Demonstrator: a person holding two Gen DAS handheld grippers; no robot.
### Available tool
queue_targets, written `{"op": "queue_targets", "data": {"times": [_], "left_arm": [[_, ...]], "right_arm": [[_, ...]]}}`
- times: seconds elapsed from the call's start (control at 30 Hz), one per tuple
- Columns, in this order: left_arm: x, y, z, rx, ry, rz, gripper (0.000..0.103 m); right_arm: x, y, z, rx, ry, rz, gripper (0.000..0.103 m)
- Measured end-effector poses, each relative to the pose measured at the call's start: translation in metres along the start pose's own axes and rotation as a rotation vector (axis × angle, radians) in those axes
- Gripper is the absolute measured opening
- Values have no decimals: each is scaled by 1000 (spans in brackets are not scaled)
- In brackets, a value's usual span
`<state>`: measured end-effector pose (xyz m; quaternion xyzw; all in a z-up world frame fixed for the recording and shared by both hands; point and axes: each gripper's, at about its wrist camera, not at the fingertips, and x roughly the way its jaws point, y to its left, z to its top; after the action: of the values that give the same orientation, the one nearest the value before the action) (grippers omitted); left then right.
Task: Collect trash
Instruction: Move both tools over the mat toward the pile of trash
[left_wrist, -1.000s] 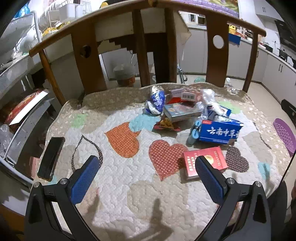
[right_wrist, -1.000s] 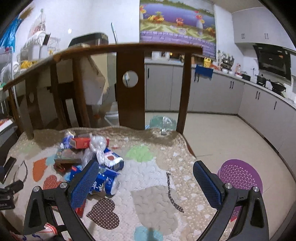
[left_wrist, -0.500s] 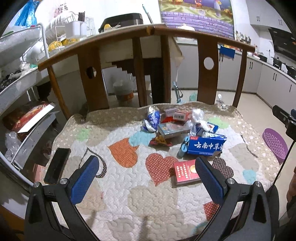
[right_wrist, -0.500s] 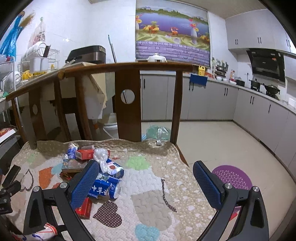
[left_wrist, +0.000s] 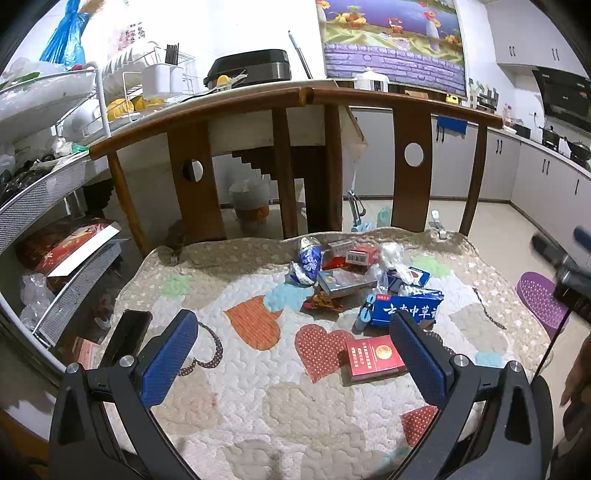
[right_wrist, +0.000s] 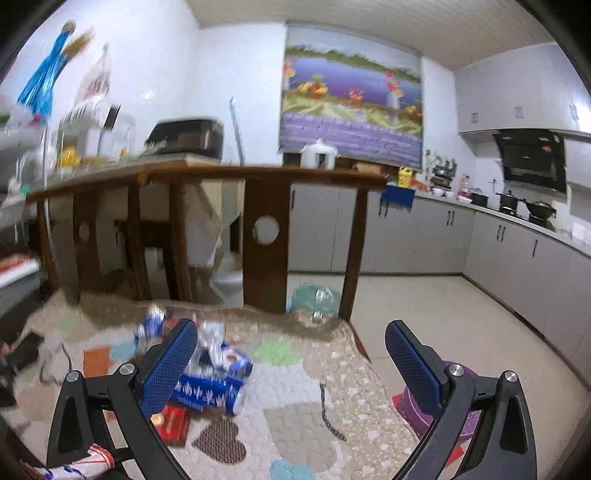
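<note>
- Left wrist view: the left tool (left_wrist: 291, 347) hangs wide apart and empty above a quilted cushion (left_wrist: 236, 376) with heart patches. A red box (left_wrist: 375, 357) lies flat just inside the tool's right finger, its long axis running roughly left to right. Beyond it, a blue carton (left_wrist: 404, 309) lies with its long side across the view, at the near edge of a trash pile (left_wrist: 351, 273) of wrappers and small boxes. A black phone (left_wrist: 125, 338) lies left of the tool.
- Right wrist view: blurred. The right tool (right_wrist: 291, 362) is wide apart, holding nothing. The blue carton (right_wrist: 208, 389) lies crosswise just beside its left finger, the red box (right_wrist: 173, 424) nearer.
</note>
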<state>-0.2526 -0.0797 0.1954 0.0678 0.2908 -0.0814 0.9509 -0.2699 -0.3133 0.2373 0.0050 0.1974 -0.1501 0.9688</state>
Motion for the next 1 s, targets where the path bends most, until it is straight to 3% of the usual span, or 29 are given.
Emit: {"op": "queue_targets", "data": {"times": [0.1, 0.27, 0.53, 1.0], "left_arm": [[1, 5, 0, -10, 0, 3, 103], [13, 8, -4, -28, 35, -1, 103], [28, 0, -15, -4, 91, -2, 103], [77, -17, -35, 2, 265, -50, 103]], "right_arm": [[11, 7, -7, -28, 67, 30, 103], [17, 15, -11, -22, 121, 106, 103], [31, 22, -26, -17, 195, 154, 103], [59, 34, -59, -48, 301, 241, 102]]}}
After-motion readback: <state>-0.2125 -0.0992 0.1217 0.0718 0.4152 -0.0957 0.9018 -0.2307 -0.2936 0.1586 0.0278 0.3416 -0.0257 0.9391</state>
